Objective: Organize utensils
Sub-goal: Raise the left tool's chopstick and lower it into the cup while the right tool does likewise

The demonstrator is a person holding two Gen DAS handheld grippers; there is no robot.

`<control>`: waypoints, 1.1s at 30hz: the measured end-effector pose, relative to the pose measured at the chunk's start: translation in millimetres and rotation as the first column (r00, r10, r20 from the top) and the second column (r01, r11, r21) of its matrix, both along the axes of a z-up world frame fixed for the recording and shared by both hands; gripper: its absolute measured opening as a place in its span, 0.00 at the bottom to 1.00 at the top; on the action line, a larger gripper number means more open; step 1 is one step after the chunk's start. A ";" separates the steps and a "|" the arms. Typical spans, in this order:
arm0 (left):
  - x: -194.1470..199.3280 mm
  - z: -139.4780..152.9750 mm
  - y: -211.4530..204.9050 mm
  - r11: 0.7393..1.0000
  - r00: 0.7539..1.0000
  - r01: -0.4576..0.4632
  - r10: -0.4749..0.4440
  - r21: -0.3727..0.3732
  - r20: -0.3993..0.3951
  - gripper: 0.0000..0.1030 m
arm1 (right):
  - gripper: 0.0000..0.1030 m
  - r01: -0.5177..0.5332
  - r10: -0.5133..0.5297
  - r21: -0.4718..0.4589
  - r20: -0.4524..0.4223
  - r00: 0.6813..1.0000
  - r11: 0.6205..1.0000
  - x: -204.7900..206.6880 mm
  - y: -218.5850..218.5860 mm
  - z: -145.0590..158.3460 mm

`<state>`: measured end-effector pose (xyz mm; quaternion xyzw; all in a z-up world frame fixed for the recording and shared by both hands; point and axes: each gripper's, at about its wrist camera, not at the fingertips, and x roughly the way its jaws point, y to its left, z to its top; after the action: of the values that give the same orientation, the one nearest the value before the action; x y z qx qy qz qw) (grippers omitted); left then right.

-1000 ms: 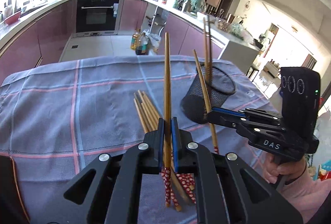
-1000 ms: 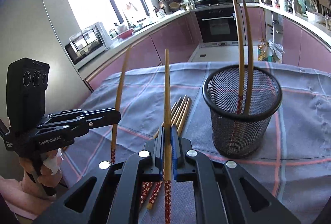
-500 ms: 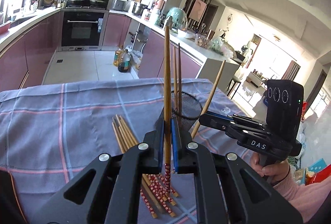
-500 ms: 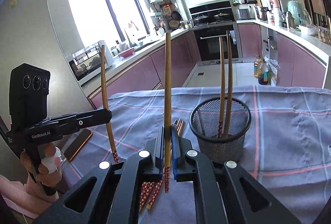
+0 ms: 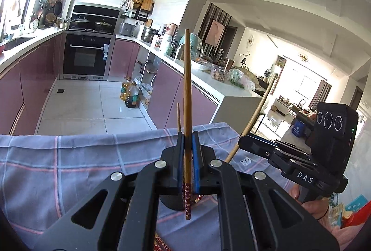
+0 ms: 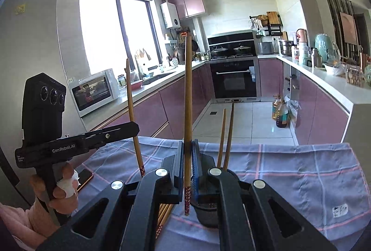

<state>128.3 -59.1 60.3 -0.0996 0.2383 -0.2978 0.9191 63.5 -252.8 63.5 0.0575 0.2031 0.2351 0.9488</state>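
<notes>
My left gripper is shut on an upright wooden chopstick with a red patterned end. My right gripper is shut on another upright chopstick. Each gripper shows in the other's view: the right one with its chopstick tilted, the left one with its chopstick nearly upright. The black mesh cup stands on the table just below both grippers, mostly hidden behind the jaws, with two chopsticks standing in it. Several loose chopsticks lie on the cloth left of the cup.
A grey-blue checked cloth covers the table. A phone lies near its left edge. Behind are the kitchen floor, the oven, pink cabinets and a worktop crowded with jars.
Both grippers have risen with their chopsticks and come over the mesh cup, which has slid down behind the jaws. The cameras now look more towards the kitchen than the table.
</notes>
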 end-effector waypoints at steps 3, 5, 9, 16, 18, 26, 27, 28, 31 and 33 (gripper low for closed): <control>9.3 10.2 -10.7 1.000 1.000 -0.010 0.010 -0.005 0.028 0.07 | 0.05 0.016 -0.016 -0.006 0.022 1.000 1.000 5.4 -6.8 5.6; 17.1 14.6 -17.1 1.000 0.999 -0.016 0.016 -0.005 0.039 0.07 | 0.05 0.024 -0.024 -0.009 0.032 0.999 1.000 10.8 -10.1 7.5; 33.4 9.0 -28.6 0.999 0.998 -0.038 0.038 0.005 0.040 0.07 | 0.05 0.039 -0.039 -0.022 0.028 0.999 0.999 23.9 -12.1 3.4; 51.0 -17.9 -48.7 0.997 0.999 -0.037 0.037 0.063 0.000 0.07 | 0.05 0.039 -0.042 -0.061 -0.056 0.998 0.997 40.7 -6.7 -21.1; 53.5 -27.7 -52.4 0.996 1.000 -0.020 0.022 0.090 -0.021 0.07 | 0.05 0.030 -0.036 -0.072 -0.086 0.996 0.997 42.1 -4.2 -27.3; 64.1 -69.2 -61.5 0.982 0.993 0.042 -0.021 0.181 -0.117 0.07 | 0.06 0.008 -0.036 -0.128 -0.215 0.976 0.992 59.1 2.9 -51.3; 65.9 -72.1 -62.8 0.981 0.992 0.046 -0.022 0.189 -0.127 0.07 | 0.06 0.005 -0.035 -0.131 -0.229 0.973 0.991 60.8 3.7 -54.5; 68.5 -75.3 -64.5 0.979 0.990 0.054 -0.027 0.198 -0.140 0.07 | 0.06 0.007 -0.039 -0.131 -0.239 0.970 0.991 60.8 4.1 -57.9; 75.8 -81.4 -64.6 0.974 0.987 0.062 -0.028 0.216 -0.158 0.07 | 0.06 0.023 -0.054 -0.124 -0.255 0.965 0.992 66.4 3.2 -61.3; 80.5 -84.6 -65.7 0.973 0.984 0.066 -0.027 0.220 -0.175 0.08 | 0.07 0.038 -0.067 -0.115 -0.258 0.964 0.993 68.9 2.6 -61.4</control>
<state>208.8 -124.7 -24.3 -0.0147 0.3507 -0.2808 0.8933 132.4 -250.2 2.1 0.0412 0.3372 0.1886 0.9214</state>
